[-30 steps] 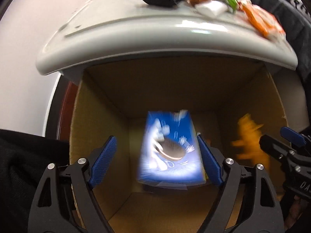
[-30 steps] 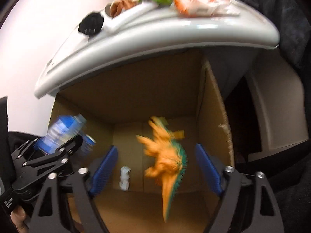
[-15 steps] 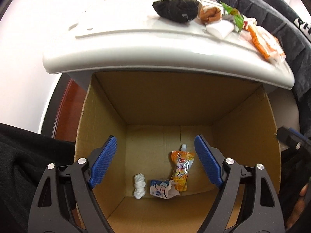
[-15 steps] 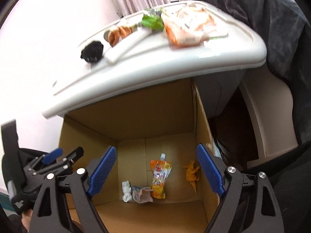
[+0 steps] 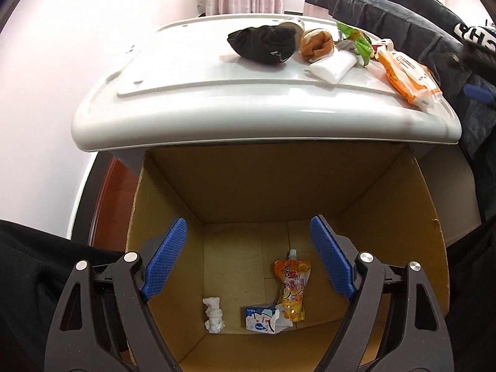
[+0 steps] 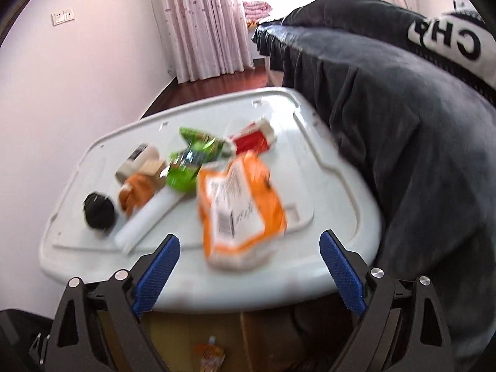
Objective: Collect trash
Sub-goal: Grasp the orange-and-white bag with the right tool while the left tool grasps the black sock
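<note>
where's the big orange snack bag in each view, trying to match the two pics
Left wrist view: the orange snack bag lies at the upper right, on the right end of the white lid.
Right wrist view: it lies in the middle, blurred, just above the gap of the right tool.
Shared landmark: the black bundle, left of the bag in both views.

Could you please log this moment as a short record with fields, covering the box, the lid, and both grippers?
container: open brown cardboard box, below the lid's front edge
in box: orange drink pouch, blue-and-white carton, crumpled white tissue
surface: white plastic lid
on lid: orange-and-white snack bag, green wrapper, black bundle
left gripper: open, empty, over box
right gripper: opening, empty, facing lid
</note>
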The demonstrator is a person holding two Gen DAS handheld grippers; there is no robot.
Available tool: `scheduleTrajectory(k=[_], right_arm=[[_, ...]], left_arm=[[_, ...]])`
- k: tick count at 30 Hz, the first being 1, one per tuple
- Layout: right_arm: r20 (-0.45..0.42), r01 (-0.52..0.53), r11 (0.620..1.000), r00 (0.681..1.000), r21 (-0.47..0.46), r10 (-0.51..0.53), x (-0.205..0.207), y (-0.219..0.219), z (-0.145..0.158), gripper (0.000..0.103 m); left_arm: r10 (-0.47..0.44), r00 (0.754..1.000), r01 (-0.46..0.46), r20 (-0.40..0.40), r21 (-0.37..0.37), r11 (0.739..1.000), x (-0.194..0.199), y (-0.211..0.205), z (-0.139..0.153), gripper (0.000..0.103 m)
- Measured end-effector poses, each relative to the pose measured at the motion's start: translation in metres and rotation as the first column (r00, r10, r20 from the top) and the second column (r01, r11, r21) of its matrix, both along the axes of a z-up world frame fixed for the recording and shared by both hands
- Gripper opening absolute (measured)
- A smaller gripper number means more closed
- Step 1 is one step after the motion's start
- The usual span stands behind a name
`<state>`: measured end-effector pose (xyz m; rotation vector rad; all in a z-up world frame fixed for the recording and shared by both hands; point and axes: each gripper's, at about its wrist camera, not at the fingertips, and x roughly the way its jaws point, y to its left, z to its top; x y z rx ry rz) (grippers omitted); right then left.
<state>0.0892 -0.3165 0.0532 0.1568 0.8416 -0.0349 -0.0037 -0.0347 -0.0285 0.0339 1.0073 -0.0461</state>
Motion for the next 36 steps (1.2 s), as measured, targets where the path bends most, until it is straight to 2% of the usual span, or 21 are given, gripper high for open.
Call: scheduleTrajectory(k=[6, 8, 11, 17, 22, 26, 28, 29, 30, 33, 36], right_arm=[[0.028, -0.053, 0.998, 0.998, -0.045, 0.055, 0.027, 0.011, -0.006, 0.090], [0.026, -0.066, 0.997, 0.997, -0.038, 0.067, 0.037, 0.012, -0.013, 0.093], [-0.010, -0.053, 0.999, 0.999, -0.009, 0.053, 0.057, 0.010, -0.029, 0.094], [-0.093, -0.079, 0.996, 0.993, -0.034, 0.075, 0.080, 0.021, -0.058, 0.094], [-0.106, -0.080, 0.995, 0.992, -0.056, 0.074, 0.085, 0.028, -0.068, 0.091], [-0.106, -0.062, 0.996, 0.993, -0.070, 0.054, 0.085, 0.026, -0.066, 0.078], [-0.095, -0.044, 0.993, 0.995, -0.108, 0.034, 0.084, 0.023, -0.066, 0.057], [-0.092, -0.041, 0.995, 0.995, -0.091, 0.032, 0.084, 0.021, -0.065, 0.042], [-0.093, -0.033, 0.996, 0.995, -0.085, 0.025, 0.083, 0.019, -0.064, 0.037], [-0.096, -0.018, 0.997, 0.995, -0.069, 0.011, 0.080, 0.015, -0.062, 0.028], [-0.095, -0.010, 0.998, 0.995, -0.066, 0.004, 0.077, 0.014, -0.062, 0.028]], left_arm=[[-0.003, 1.000, 0.003, 0.022, 0.005, 1.000, -0.002, 0.000, 0.002, 0.080], [-0.003, 1.000, 0.003, 0.019, 0.004, 1.000, -0.001, -0.001, 0.001, 0.080], [-0.004, 1.000, 0.003, 0.015, 0.007, 1.000, -0.001, -0.001, -0.001, 0.080], [-0.004, 1.000, 0.004, 0.015, 0.022, 1.000, -0.002, -0.003, -0.003, 0.080], [-0.011, 1.000, 0.011, 0.018, 0.041, 0.999, -0.002, -0.005, -0.005, 0.080], [-0.020, 0.999, 0.019, 0.026, 0.051, 0.999, -0.004, -0.007, -0.005, 0.080], [-0.025, 0.999, 0.023, 0.026, 0.055, 0.998, -0.004, -0.008, -0.006, 0.080], [-0.027, 0.999, 0.025, 0.026, 0.060, 0.998, -0.003, -0.009, -0.006, 0.080], [-0.029, 0.999, 0.027, 0.027, 0.064, 0.998, -0.003, -0.010, -0.006, 0.080], [-0.034, 0.999, 0.032, 0.028, 0.068, 0.997, -0.004, -0.012, -0.004, 0.080], [-0.014, 1.000, 0.013, 0.025, 0.037, 0.999, 0.001, -0.009, 0.006, 0.080]])
